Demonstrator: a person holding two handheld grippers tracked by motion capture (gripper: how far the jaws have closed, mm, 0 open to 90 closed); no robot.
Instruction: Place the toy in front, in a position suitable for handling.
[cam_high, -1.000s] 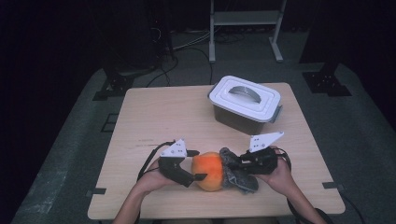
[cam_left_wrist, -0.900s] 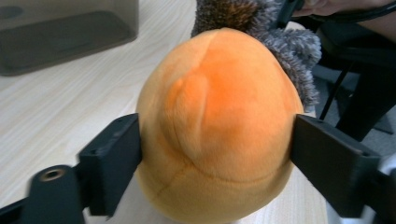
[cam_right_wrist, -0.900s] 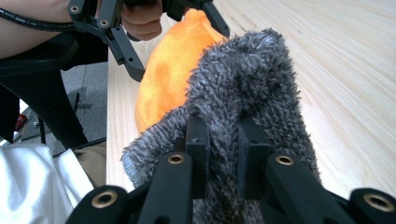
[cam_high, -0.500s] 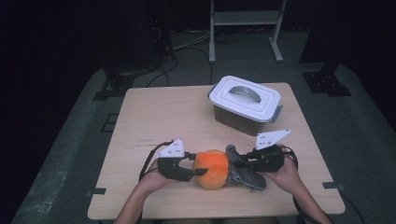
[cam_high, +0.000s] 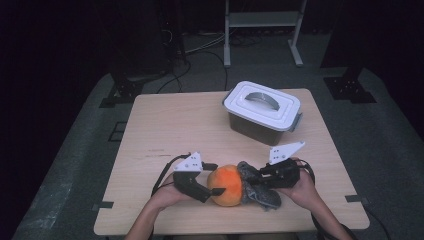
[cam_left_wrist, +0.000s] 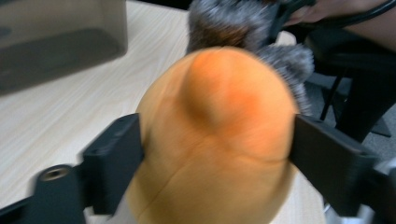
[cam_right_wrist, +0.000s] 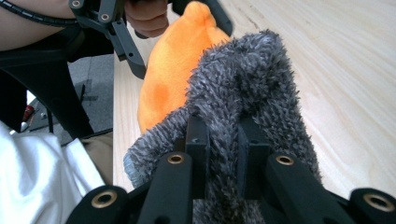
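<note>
At the near edge of the pale wooden table, a round orange plush toy with a shaggy grey fabric part lies between both tools. Right gripper: jaws clamped tight on a fold of the grey fabric. Left gripper: jaws have just been opening and now flank the orange body on both sides; whether the pads press it cannot be told. Judgement: the toy is secured on the grey side only. The lidded white-topped plastic box stands well apart, still closed.
</note>
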